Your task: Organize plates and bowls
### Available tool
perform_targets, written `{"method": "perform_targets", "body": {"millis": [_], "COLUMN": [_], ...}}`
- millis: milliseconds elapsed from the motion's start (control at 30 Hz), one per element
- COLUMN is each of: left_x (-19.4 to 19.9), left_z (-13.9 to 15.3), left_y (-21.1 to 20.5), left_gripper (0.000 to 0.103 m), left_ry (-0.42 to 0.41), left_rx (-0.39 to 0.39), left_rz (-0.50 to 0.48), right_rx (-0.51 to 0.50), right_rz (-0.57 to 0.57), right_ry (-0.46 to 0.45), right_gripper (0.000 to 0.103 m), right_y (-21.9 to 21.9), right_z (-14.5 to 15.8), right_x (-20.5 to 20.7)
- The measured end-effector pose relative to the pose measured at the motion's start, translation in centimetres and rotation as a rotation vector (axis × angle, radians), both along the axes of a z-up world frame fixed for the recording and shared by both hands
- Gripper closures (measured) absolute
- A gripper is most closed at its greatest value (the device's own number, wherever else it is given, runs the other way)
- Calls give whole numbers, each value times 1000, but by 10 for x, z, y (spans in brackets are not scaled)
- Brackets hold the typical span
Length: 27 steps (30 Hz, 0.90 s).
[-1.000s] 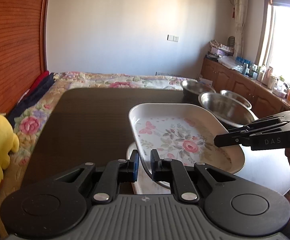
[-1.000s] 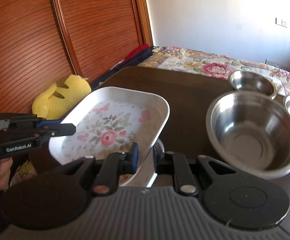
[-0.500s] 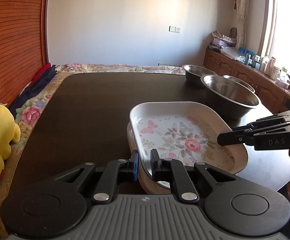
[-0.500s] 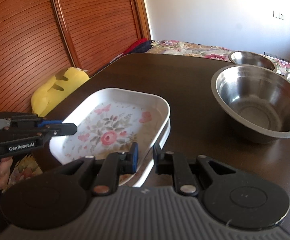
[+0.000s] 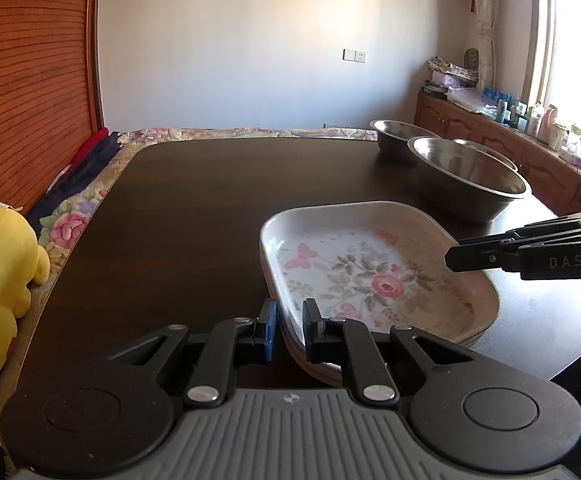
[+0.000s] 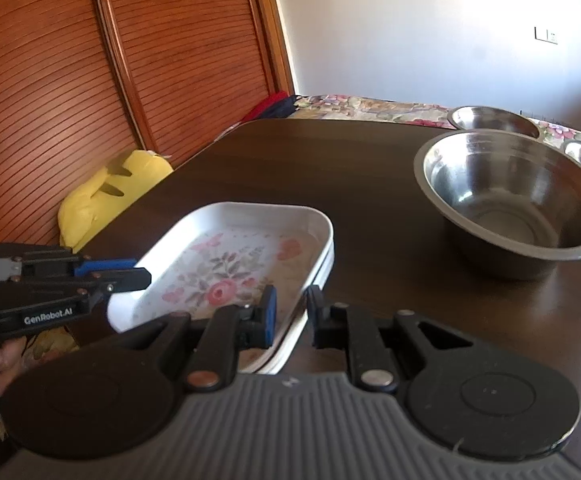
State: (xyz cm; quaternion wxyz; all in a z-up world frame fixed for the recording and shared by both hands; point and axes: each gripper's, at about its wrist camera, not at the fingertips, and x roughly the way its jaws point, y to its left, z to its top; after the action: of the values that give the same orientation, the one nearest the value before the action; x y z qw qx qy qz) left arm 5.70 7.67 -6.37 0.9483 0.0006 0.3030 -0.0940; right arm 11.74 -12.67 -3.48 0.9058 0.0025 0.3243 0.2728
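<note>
Both the left hand-held gripper [image 5: 289, 322] and the right hand-held gripper [image 6: 291, 312] pinch the white rectangular floral plate [image 5: 370, 272]; uneven release could slide it off the plate beneath.

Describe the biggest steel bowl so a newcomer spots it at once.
On the dark table, look beyond the floral plate toward the far side. The biggest steel bowl stands nearest that plate; two smaller steel bowls sit behind it, and it is wider and deeper than both.

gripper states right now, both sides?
Left gripper: shut on the floral plate, at its near-left rim.
Right gripper: shut on the same plate's opposite rim.
</note>
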Motion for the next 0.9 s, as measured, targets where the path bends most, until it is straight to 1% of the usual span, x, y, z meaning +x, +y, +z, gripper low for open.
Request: {"method": "perform_targets", "body": {"millis": [167, 300, 567, 667, 900], "left_x": [0, -2, -5, -1, 19], "left_z": [0, 3, 19, 26, 42], "left_y": [3, 2, -4, -12, -51], "left_gripper": [88, 88, 88, 88, 88], "left_ry": [0, -10, -53, -64, -98], "left_rx": [-20, -15, -7, -3, 3], "left_rz": [4, 11, 5, -16, -88], "right_rx": [40, 66, 96, 93, 70], "right_rz": [-9, -36, -90, -115, -146], "right_ry": [-30, -63, -120, -150, -215], "right_gripper": [85, 85, 84, 84, 84], "right_y": [-6, -13, -34, -44, -69], "right_z": [-3, -1, 9, 14, 32], "right_x": [-6, -12, -21, -23, -22]}}
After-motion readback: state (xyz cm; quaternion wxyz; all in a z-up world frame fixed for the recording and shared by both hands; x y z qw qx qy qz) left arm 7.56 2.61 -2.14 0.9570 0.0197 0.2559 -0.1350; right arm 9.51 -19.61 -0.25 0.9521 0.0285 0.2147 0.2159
